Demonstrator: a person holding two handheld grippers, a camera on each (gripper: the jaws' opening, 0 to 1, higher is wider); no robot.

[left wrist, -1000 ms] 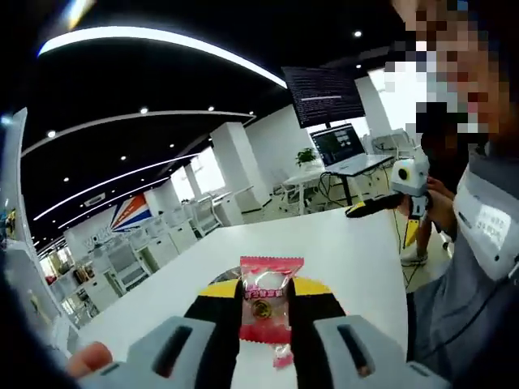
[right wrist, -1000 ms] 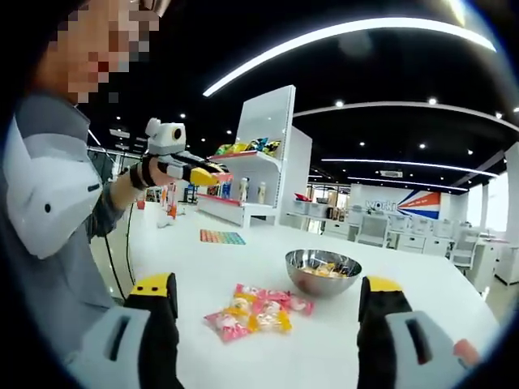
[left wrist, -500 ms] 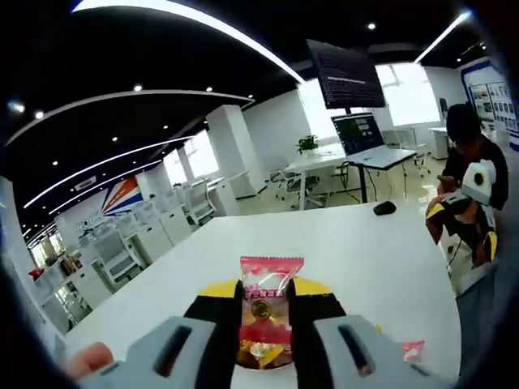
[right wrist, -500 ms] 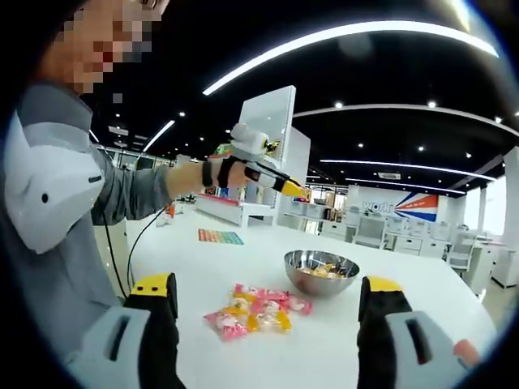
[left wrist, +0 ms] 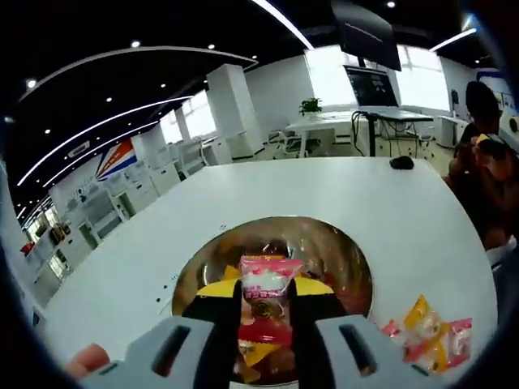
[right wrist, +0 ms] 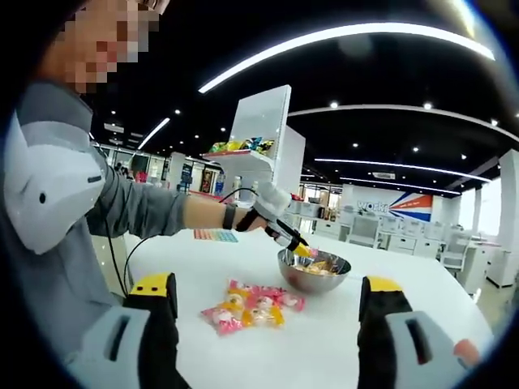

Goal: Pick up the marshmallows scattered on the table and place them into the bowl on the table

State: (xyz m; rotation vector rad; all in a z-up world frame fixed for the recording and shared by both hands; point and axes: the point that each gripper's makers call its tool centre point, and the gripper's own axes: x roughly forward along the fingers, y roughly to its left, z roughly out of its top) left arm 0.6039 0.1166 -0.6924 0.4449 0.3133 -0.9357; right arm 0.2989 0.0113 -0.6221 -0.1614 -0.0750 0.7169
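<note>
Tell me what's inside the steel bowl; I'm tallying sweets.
Inside the shiny steel bowl lie a few wrapped sweets. The left tool, clamping a pink-wrapped marshmallow, covers the middle, so no count.

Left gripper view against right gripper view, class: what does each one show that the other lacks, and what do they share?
Left gripper view alone: the left tool shut on a pink marshmallow packet above the bowl, a black mouse and a monitor.

Right gripper view alone: the open right tool, a shelf unit, the person's grey sleeve.

Shared: the steel bowl, the white table, the loose packets.
</note>
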